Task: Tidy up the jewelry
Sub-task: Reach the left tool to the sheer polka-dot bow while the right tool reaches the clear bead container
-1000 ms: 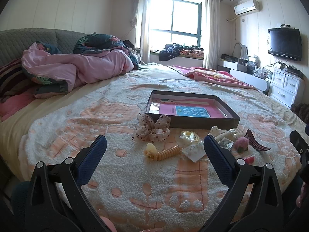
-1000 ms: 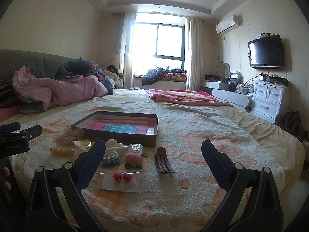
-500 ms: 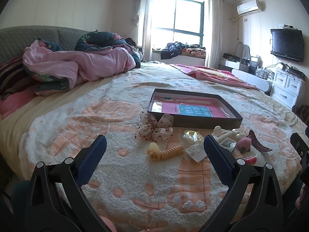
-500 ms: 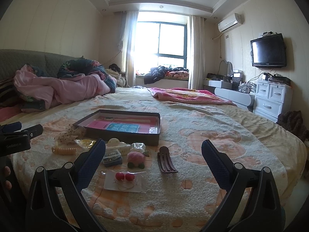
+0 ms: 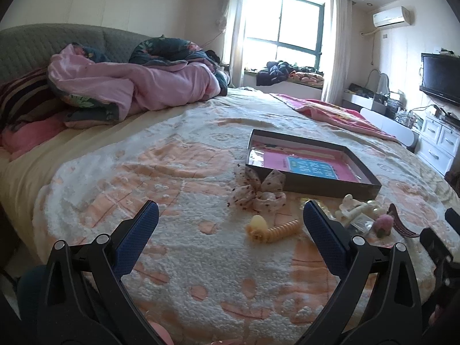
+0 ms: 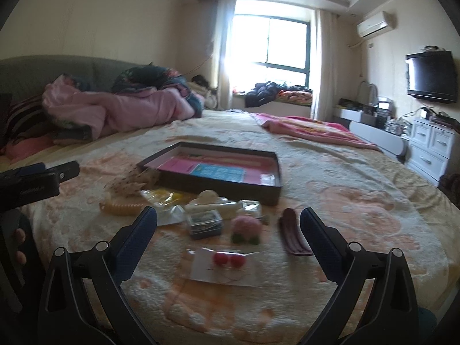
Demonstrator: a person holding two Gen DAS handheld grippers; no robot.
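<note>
A shallow dark box [image 5: 330, 191] with a pink and blue card inside lies on the bed; it also shows in the right wrist view [image 6: 230, 194]. In front of it lie a dotted bow scrunchie [image 5: 258, 192], a yellow spiral hair tie [image 5: 273, 230], a cream hair claw [image 5: 355, 208], a pink pompom [image 6: 245, 227], a small clear case [image 6: 205, 222], a dark red clip [image 6: 291, 235] and red bead earrings on a card [image 6: 227, 260]. My left gripper [image 5: 230, 221] is open and empty above the blanket. My right gripper [image 6: 228, 224] is open and empty over the pile.
The cream and orange blanket [image 5: 172, 172] covers the round bed. A pink quilt [image 5: 138, 86] is heaped at the back left. A pink blanket [image 6: 310, 129] lies far right. White drawers [image 6: 431, 146] and a TV [image 6: 431, 76] stand by the right wall.
Both grippers have moved forward towards the items, which now look larger. The left view has swung slightly left. Both grippers stay open.
</note>
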